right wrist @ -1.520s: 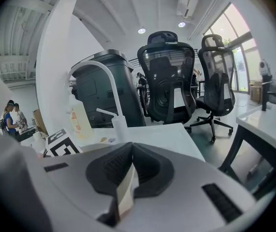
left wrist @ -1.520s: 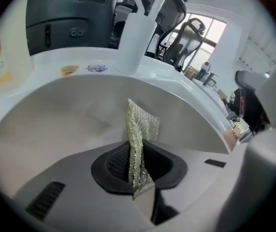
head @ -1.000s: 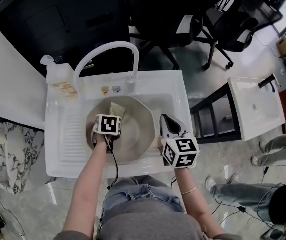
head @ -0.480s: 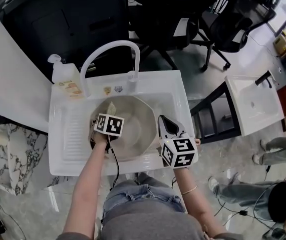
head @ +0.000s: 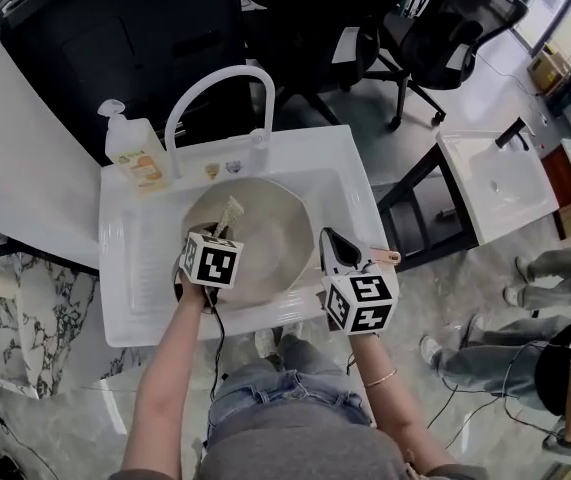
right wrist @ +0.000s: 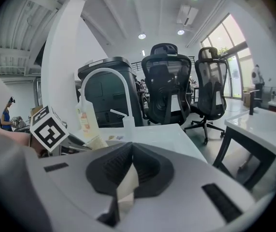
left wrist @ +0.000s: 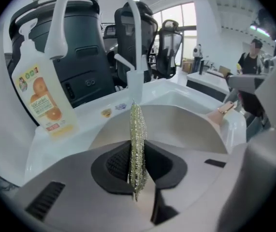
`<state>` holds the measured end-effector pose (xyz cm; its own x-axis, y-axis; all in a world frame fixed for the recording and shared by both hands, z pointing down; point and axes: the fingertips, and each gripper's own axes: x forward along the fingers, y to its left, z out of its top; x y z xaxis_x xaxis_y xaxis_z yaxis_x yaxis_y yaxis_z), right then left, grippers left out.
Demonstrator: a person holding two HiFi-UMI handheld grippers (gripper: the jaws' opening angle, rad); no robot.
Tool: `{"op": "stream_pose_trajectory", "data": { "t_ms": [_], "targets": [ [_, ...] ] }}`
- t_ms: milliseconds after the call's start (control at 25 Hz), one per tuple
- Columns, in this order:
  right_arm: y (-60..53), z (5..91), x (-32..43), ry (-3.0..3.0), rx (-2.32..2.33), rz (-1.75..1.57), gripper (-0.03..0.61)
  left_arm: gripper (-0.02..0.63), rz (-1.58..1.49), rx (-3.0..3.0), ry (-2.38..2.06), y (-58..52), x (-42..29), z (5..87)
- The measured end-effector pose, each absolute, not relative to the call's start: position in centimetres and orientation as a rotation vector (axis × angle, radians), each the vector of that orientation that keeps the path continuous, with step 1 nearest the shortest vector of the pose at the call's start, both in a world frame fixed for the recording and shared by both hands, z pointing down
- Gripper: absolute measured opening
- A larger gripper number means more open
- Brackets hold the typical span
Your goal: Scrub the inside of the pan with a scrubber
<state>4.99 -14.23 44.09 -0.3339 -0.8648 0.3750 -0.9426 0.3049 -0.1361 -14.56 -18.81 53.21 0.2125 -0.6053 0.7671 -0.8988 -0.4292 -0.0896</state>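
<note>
Left hand-held gripper (head: pixel 223 230) has slid its glittery gold mesh scrubber (head: pixel 229 213) slightly toward the left wall of the round beige pan (head: pixel 275 233) sitting in the white sink (head: pixel 355 183); right hand-held gripper (head: pixel 334 246) barely moved, at the pan's near-right rim by the pinkish handle (head: pixel 389 257). Left gripper view: jaws clamped tight on the scrubber, held edge-on over the pan, so probably lay it flatter and press down for wider contact. Right gripper view: jaws closed on a pale strip (right wrist: pixel 126 180), likely the handle; hold firm so the pan can't spin.
</note>
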Motion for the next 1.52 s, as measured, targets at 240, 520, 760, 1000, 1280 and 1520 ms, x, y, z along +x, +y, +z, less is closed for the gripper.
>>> {"op": "stream_pose_trajectory", "data": {
  "t_ms": [240,520,760,1000,1280,1520],
  "targets": [
    [-12.5,44.1,6.1,-2.287,1.730,0.506,0.011,0.064,0.929,2.293,-1.006,-15.0,-6.9,52.2],
    [-11.9,44.4,7.5,-2.257,1.761,0.530,0.011,0.064,0.842,2.137,-0.655,-12.5,-2.7,54.1],
    [-12.2,44.6,8.1,-2.267,1.735,0.547,0.011,0.063,0.931,1.930,-0.571,-11.7,-3.8,57.0],
    [-13.7,44.6,7.2,-2.306,1.683,0.546,0.011,0.061,1.248,1.891,-0.553,-11.7,-6.4,59.8],
    [-15.3,44.5,5.1,-2.355,1.593,0.523,0.011,0.061,1.440,1.863,-0.607,-12.4,-9.8,61.5],
    [-16.0,44.4,4.3,-2.372,1.560,0.510,0.011,0.061,1.549,1.844,-0.671,-13.2,-12.8,62.4]
  ]
}}
